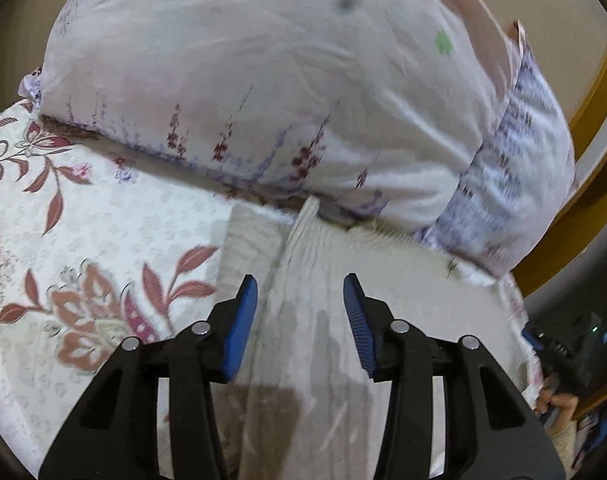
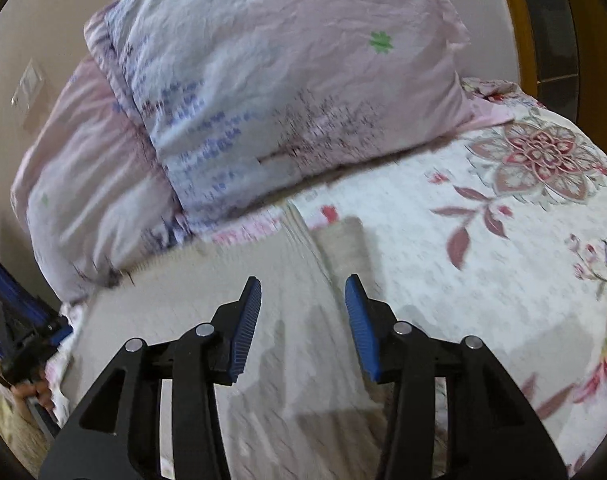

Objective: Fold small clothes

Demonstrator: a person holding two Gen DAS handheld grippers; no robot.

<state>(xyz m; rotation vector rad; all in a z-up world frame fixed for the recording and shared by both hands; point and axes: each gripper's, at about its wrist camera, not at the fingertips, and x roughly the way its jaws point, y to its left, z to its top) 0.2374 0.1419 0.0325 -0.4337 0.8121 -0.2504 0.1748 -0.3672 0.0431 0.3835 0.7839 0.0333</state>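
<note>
I see a pale grey garment lying flat on the floral bedspread just below the pillows, my left gripper over it, jaws apart and empty, right gripper likewise.

A bed is covered by a cream bedspread printed with reddish leaves and flowers. At its head, pale pink pillows with small purple and red sprigs are piled, one leaning on another. A green flower mark is seen on the upper pillow. A wooden frame is seen beside the bed, and a wall switch plate behind it.
</note>
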